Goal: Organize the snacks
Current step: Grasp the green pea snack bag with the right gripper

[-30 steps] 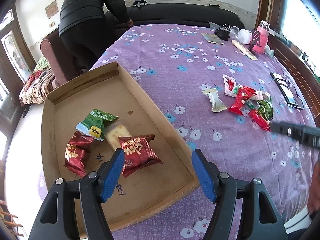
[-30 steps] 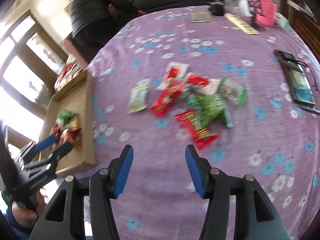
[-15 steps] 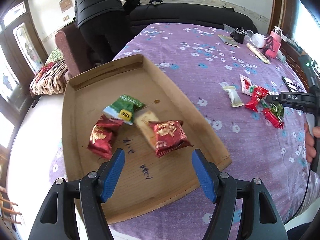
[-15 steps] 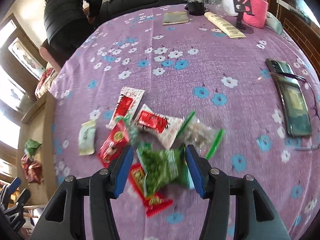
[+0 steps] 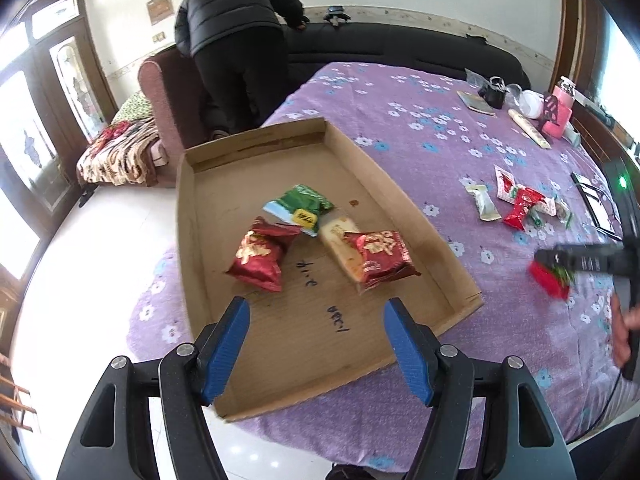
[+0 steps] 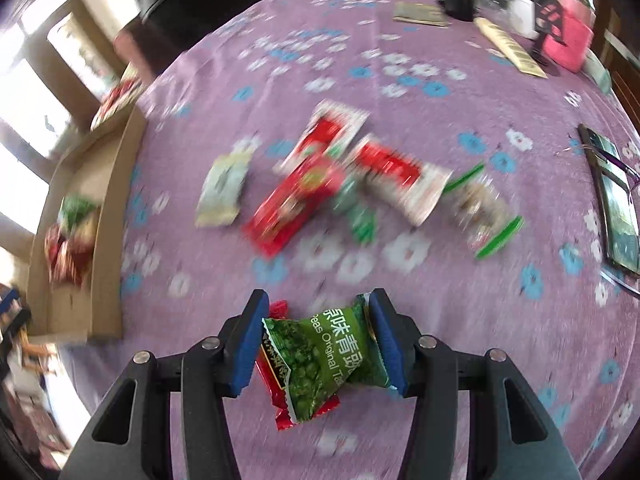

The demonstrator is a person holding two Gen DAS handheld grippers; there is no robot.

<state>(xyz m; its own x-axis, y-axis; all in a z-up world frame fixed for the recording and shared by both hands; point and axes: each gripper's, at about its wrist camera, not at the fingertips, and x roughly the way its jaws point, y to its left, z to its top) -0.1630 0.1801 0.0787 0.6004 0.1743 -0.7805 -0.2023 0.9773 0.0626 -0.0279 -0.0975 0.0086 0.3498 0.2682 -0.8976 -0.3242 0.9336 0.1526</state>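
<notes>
A purple cloth with small white and blue flowers point(image 5: 420, 128) covers a wide surface, and a person in a black padded jacket point(image 5: 236, 20) bends over the dark sofa behind it.

From the left wrist: the left gripper point(image 5: 318, 344) hangs over the near end of a shallow brown cardboard tray point(image 5: 400, 196), its blue pads apart with nothing between them. I count four packets in the tray: two shiny dark red ones point(image 5: 260, 256), one green point(image 5: 300, 208) and one pale yellow, partly covered. Off to the right, the right gripper point(image 5: 560, 264) sits low over a red and green bundle on the cloth.

From the right wrist, which is badly blurred: the right gripper point(image 6: 316, 336) has a green crinkly packet of peas point(image 6: 328, 356) squeezed between its pads, its long axis lying across from pad to pad. A red wrapper point(image 6: 280, 400) lies under it; I cannot tell whether that is caught too. About six packets lie loose on the cloth just beyond. The tray stands well to the left, so I reckon the coming carry goes leftward, and the right hand is the nearer.
</notes>
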